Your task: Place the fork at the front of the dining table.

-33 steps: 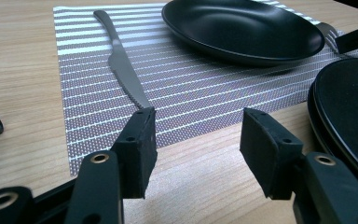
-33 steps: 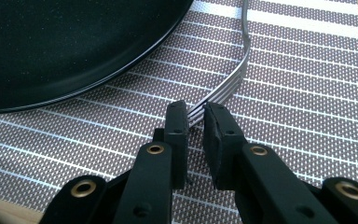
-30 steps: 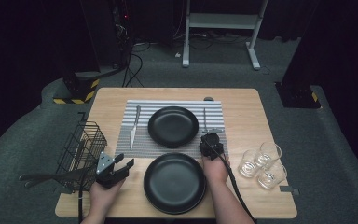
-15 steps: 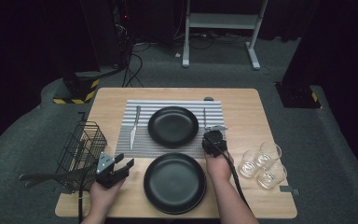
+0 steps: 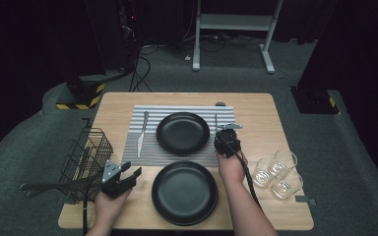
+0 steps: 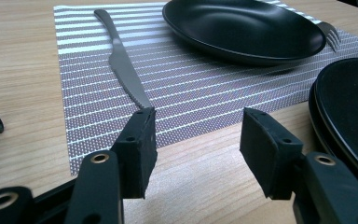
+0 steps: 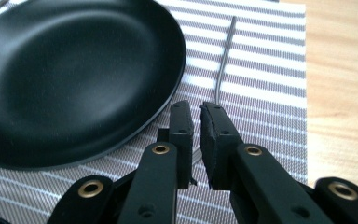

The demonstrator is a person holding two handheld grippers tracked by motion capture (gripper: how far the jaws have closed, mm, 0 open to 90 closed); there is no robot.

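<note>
The jaws of the right gripper (image 7: pixel 196 109) are seen almost shut, with a thin slit left between the black pads. They have just been closing. Nothing is plainly clamped in the slit, so a grip cannot be confirmed.

Directly ahead of these jaws the slim silver metal fork (image 7: pixel 223 60) is laid on the grey-and-white striped woven placemat (image 7: pixel 261 70). Its handle runs straight away from the jaw tips, so its long axis is in line with the gripper. Its near end, where the tines are judged to be, is hidden behind the tips. The fork is placed just beside the right rim of the farther round black plate (image 7: pixel 74 70), apart from it.

The jaws of the left gripper (image 6: pixel 196 135) are held about half open and empty, low over the light wooden table (image 6: pixel 18 70). Beyond them the silver table knife (image 6: pixel 121 65) is laid on the left part of the placemat, and the nearer round black plate (image 6: pixel 349 102) stands at their right.

The fork is much nearer to the right hand. For the coming move, the tines would have to be met from above, across the fork's long axis.
</note>
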